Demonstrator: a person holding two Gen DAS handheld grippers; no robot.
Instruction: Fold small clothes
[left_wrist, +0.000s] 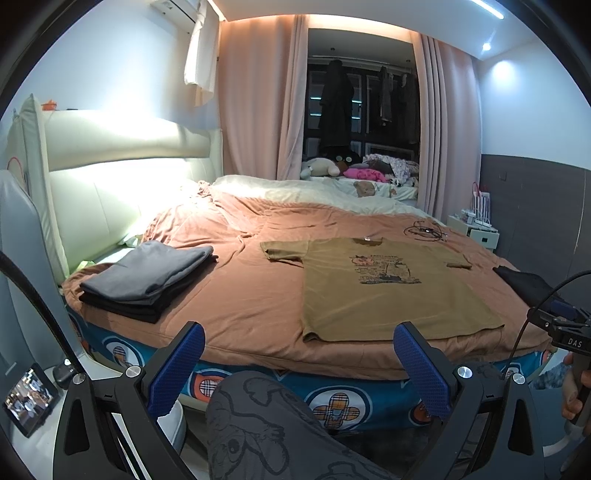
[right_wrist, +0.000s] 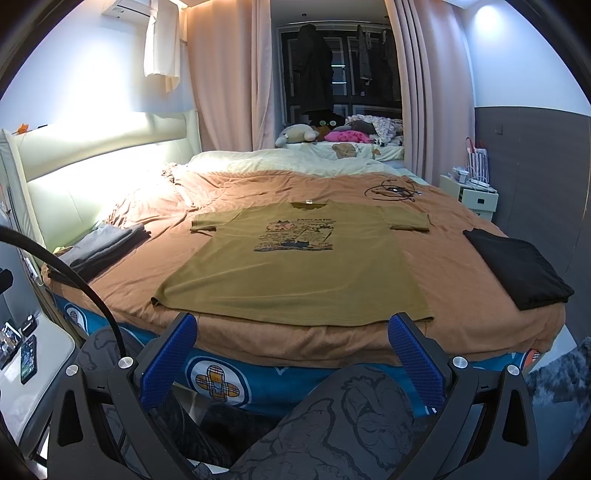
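T-shirt (right_wrist: 295, 266) lies flat on the bed (right_wrist: 332, 343), olive-brown, print side up, collar toward the far end, hem near the front edge. Both sleeves spread out; left sleeve tip looks a bit folded under. Fabric mostly smooth.

Left gripper (left_wrist: 299, 365): jaws wide apart, nothing between them. It hangs off the front edge of the bed, short of the shirt, over the person's knee (left_wrist: 258, 417) in grey printed trousers. The shirt's hem corner sits just ahead, between the blue pads (left_wrist: 421, 369) in that view.

Right gripper (right_wrist: 291, 354): jaws also spread wide, holding nothing. Same position, in front of the bed edge, hem just beyond the fingertips, not touching. In the left wrist view its body shows at the far right, with a hand (left_wrist: 574, 387) on the handle.

Folded stack (left_wrist: 147, 277), grey on black, sits at the front left corner of the bed, well apart from the shirt. Black garment (right_wrist: 517, 266), folded, lies to the right of the shirt, near the right edge, not touching it.

Cable tangle (right_wrist: 393, 192) on the blanket beyond the right sleeve. Soft toys (right_wrist: 306, 133) and loose clothes piled at the far end by the curtains (right_wrist: 225, 81). Phone (right_wrist: 27, 358) on the side table at left, screen lit.
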